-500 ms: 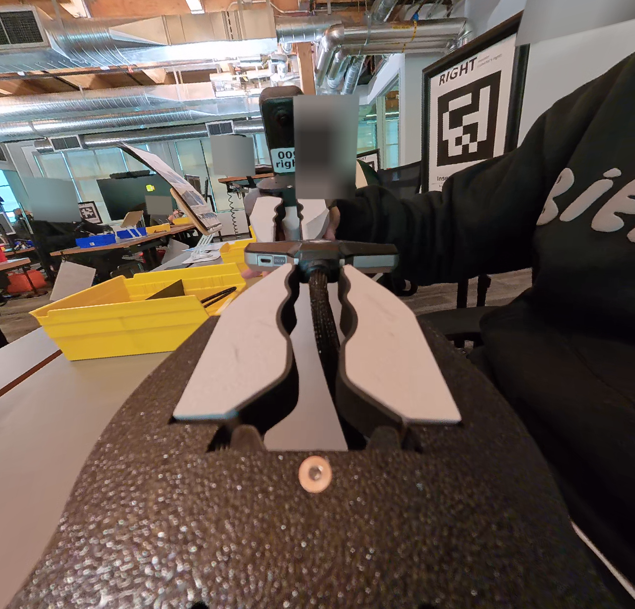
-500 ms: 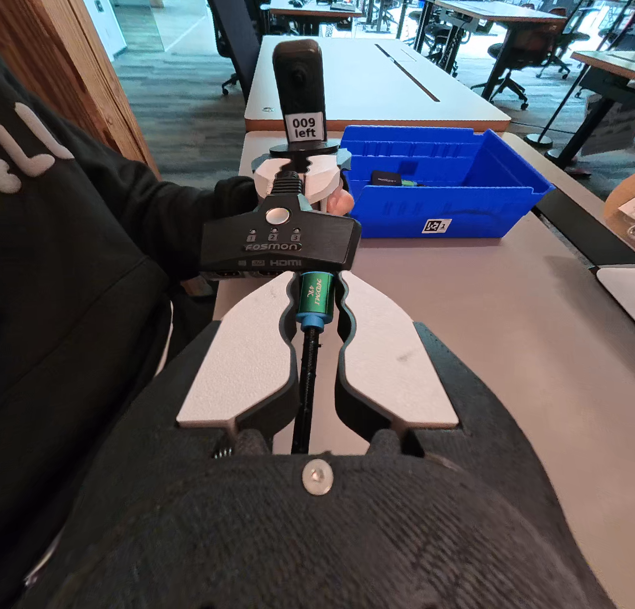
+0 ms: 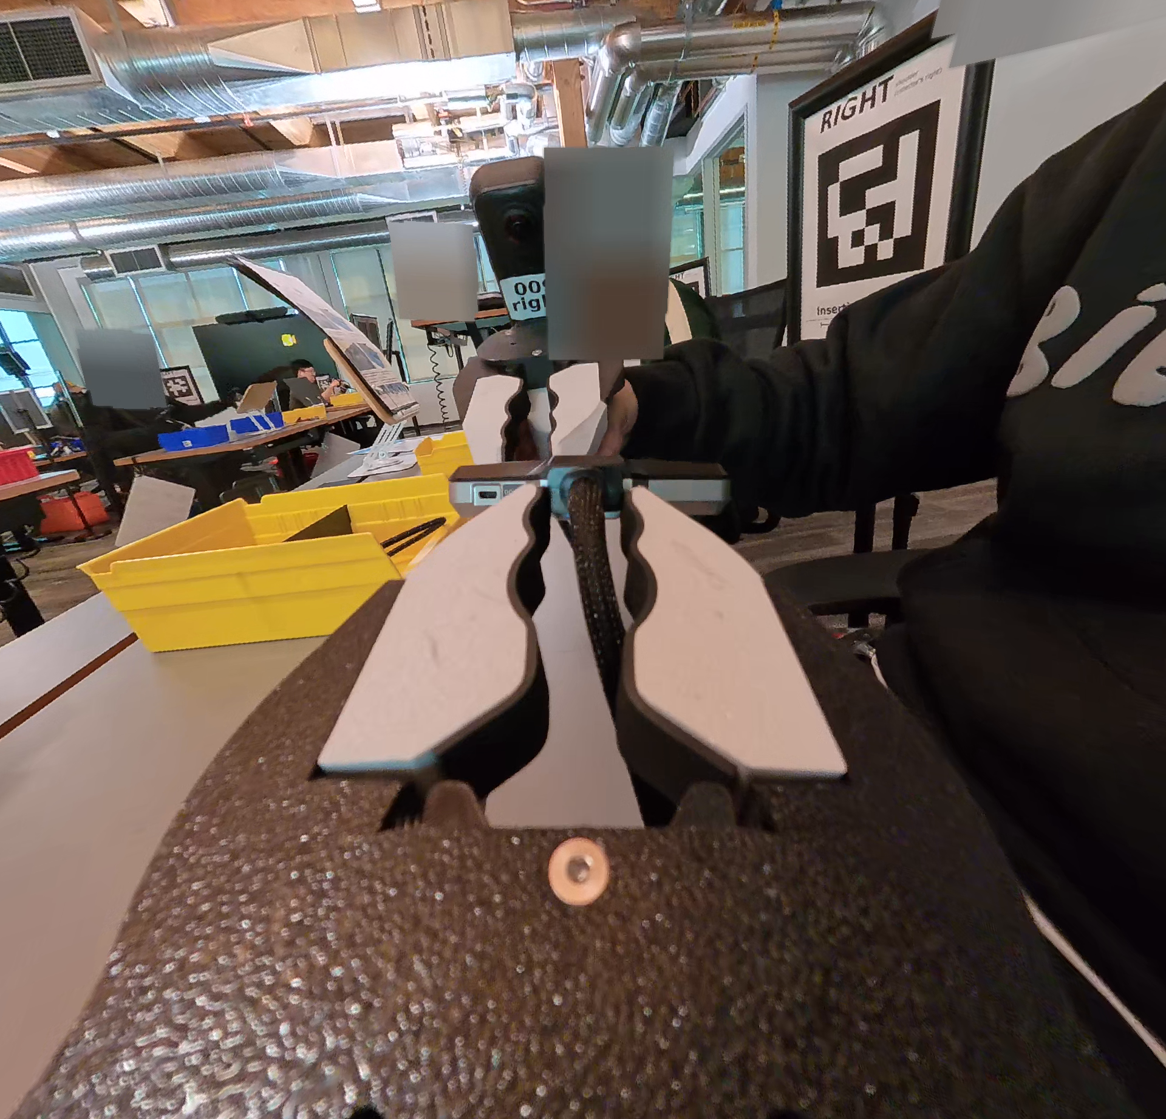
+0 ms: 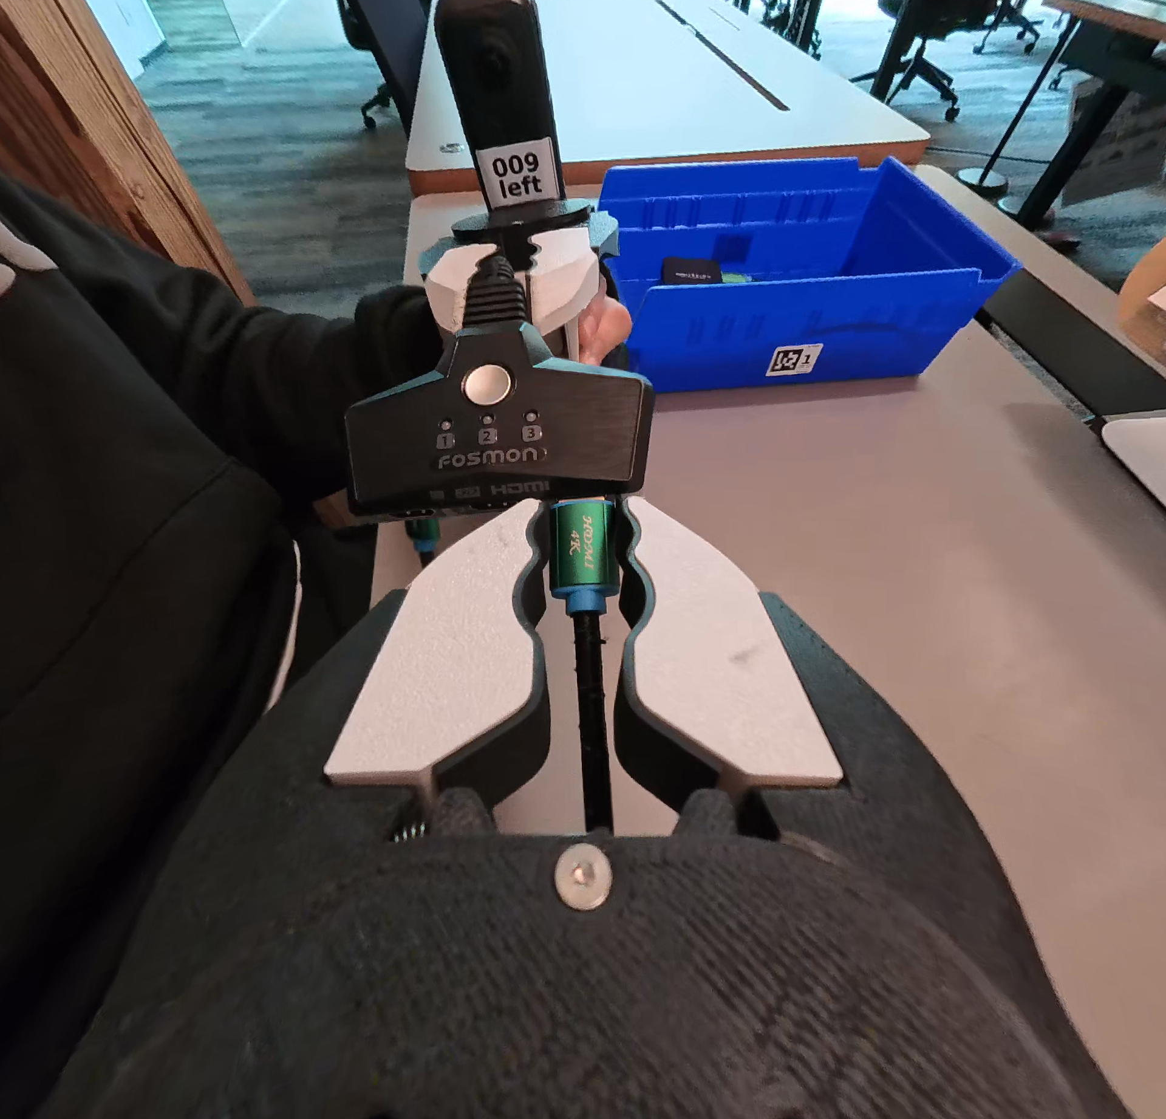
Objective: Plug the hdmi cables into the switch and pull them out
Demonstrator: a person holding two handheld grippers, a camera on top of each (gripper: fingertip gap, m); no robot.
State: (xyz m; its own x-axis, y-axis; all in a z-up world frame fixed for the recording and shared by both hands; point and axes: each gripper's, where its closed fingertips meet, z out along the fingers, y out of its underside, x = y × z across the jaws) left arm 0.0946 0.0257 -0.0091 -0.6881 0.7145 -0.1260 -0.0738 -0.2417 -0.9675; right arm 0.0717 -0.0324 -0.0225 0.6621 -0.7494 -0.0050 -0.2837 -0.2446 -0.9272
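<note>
Only in the right wrist view — green plug (image 4: 580,549) at switch (image 4: 498,432).

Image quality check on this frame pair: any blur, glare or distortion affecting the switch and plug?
Left wrist view: fisheye bends the ceiling ducts; windows behind blow out; the switch is edge-on but sharp; grey patches are added masks. Right wrist view: the switch and green plug are crisp, with mild sheen on the brushed top; the far desk is overexposed; the gripper body in the foreground is soft.
</note>
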